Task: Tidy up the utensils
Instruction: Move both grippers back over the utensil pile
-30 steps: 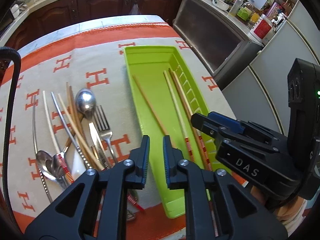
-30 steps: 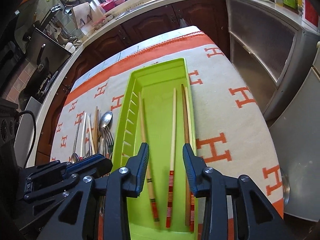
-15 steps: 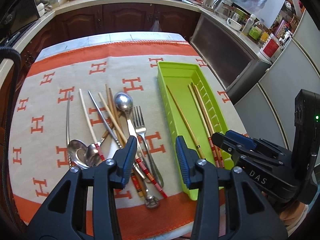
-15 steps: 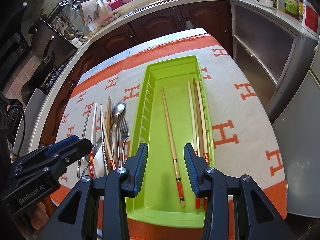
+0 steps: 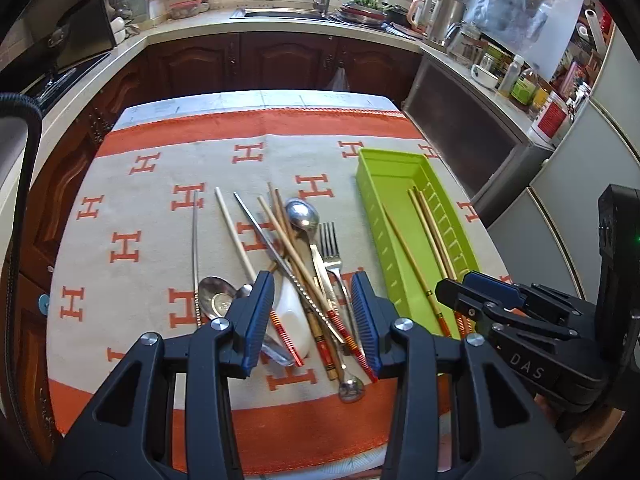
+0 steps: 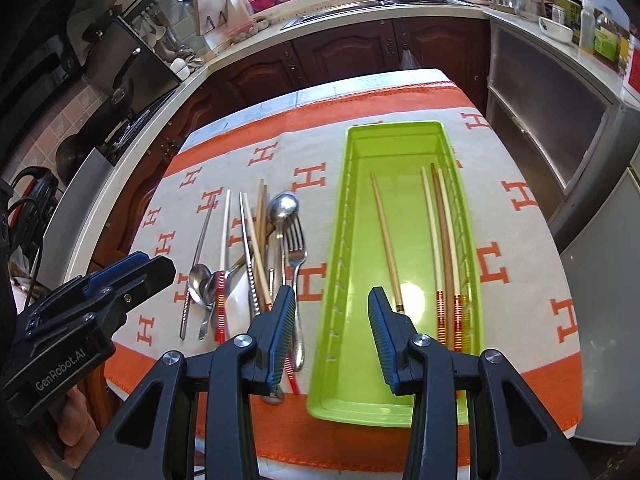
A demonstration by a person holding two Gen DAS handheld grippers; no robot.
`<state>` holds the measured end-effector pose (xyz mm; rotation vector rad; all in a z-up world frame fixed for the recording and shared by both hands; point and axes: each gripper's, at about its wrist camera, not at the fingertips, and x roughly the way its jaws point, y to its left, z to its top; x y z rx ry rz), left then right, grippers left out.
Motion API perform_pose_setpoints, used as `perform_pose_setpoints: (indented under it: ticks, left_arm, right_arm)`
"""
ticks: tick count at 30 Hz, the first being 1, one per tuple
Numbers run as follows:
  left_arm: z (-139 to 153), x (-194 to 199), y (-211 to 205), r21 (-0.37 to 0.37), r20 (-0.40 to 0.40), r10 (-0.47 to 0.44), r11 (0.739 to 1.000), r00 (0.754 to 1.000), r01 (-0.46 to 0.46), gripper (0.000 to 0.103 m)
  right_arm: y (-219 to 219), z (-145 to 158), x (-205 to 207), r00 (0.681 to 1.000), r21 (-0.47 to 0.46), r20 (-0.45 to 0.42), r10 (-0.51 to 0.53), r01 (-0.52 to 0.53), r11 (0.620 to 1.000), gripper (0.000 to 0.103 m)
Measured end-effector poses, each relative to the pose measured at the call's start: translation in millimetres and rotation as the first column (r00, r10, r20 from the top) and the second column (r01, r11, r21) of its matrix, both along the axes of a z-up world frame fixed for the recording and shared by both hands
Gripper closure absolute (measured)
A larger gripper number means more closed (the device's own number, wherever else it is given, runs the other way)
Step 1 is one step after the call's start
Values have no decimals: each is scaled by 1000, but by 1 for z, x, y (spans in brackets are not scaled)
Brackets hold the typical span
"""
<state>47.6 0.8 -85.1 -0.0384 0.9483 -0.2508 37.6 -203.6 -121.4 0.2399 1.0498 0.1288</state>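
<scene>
Both grippers hang above the near edge of the desk with nothing in them. The left gripper (image 5: 314,320) is spread wide, its blue pads framing the lower ends of the loose pile of utensils (image 5: 296,272) in the lower centre of the left wrist view. The right gripper (image 6: 332,336) is equally wide and bare, straddling the near left wall of the green tray (image 6: 340,240) in the lower middle of its own view.

The pile sits on the orange-and-cream cloth (image 5: 160,168), just left of the tray: a fork (image 5: 332,248), a large spoon (image 5: 304,216), a smaller spoon (image 5: 216,300), a white ceramic spoon (image 5: 294,312) and several chopsticks crossing one another at shallow angles. Four chopsticks (image 6: 436,240) already lie lengthwise in the tray, three bunched against the right wall and one apart, left of them.

The main risk is the tangle. Pieces overlap, so a close on one red-banded chopstick end is likely to catch its neighbour or the fork handle beneath, and lifting could drag or flick the others off the near edge of the desk, which is close. Thin, round sticks may also roll or twist out of the pads. The cloth could snag and bunch under a low pinch, shifting the light tray.
</scene>
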Motion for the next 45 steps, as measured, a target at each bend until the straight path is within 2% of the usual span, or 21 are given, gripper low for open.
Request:
perform_pose_setpoints:
  ticks: [10,18,26,29,33,39,45]
  left_arm:
    - [-7,-1,44,-25,-19,74,997,997,-74,67]
    - [-32,7,95,-45,-77,150,987,986,-154,67]
    - [-68,19,131,-46,-168,197,977,966,-207,67]
    - [-79,25,135,-47,-195,195,977,961,-208,67]
    - [-93,32,137,-59,-232,189,977,954,-207,67]
    - [-104,44,137,-63,-256,181,977,950,-203,67]
    - [-111,55,137,-66,-269,179,977,946,-204,67]
  right_arm:
    - [42,10,6,997,-37,7,83,-83,996,65]
    - [86,9,26,983,-59,6,182,-181,982,65]
    - [117,-20,52,968,-106,-31,249,-251,962,65]
    - [121,-33,60,963,-112,-49,263,-267,957,72]
    - [126,-51,73,954,-87,-81,289,-295,951,80]
    - [140,-64,94,945,-28,-100,312,-316,948,80]
    - [163,-75,118,932,-8,-117,342,-345,938,80]
